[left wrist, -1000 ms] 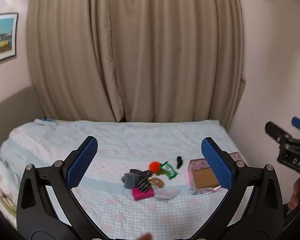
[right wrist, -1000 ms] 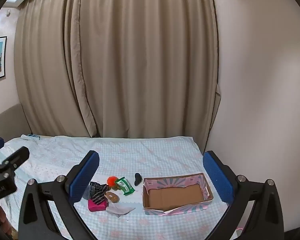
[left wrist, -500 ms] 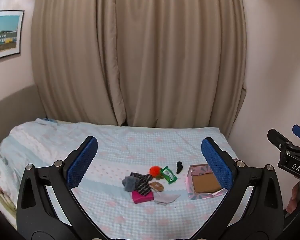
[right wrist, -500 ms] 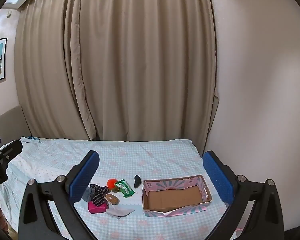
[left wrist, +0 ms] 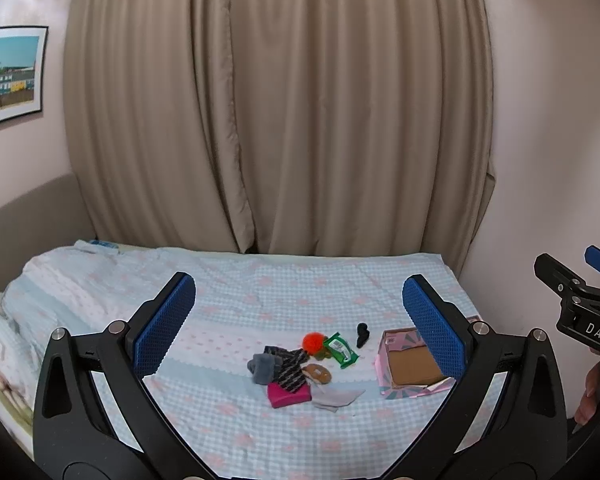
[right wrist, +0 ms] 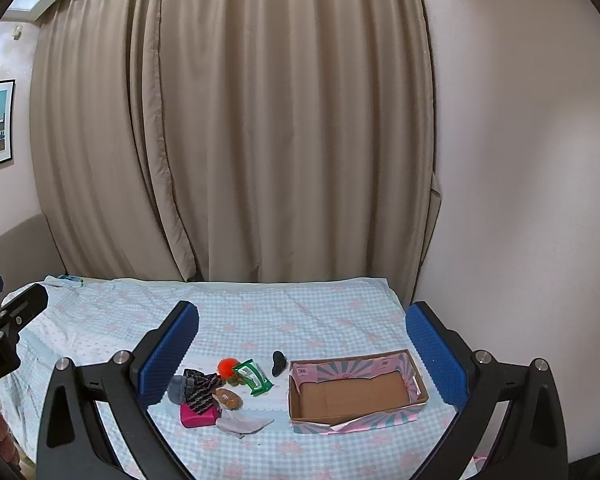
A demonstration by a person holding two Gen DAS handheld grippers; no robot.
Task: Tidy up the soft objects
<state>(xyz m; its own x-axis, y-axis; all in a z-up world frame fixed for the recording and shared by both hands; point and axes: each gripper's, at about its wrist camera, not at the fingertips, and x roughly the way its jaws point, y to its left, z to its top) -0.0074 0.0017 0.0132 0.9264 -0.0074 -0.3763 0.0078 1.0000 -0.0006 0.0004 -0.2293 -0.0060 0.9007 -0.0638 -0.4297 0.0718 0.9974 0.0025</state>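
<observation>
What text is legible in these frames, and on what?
"DAS" on the right gripper body, seen in the left wrist view.
"bot.AI", cut off at the frame edge, on the left gripper body, seen in the right wrist view.
Green packet: print too small to read.
Cardboard box inner-wall labels: too small to read.

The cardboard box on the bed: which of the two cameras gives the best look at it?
The right wrist view. There the cardboard box sits whole between the open fingers, its bare brown floor and patterned walls all visible. In the left wrist view the box is off to the side, and the left gripper's blue finger pad covers its far corner.
</observation>
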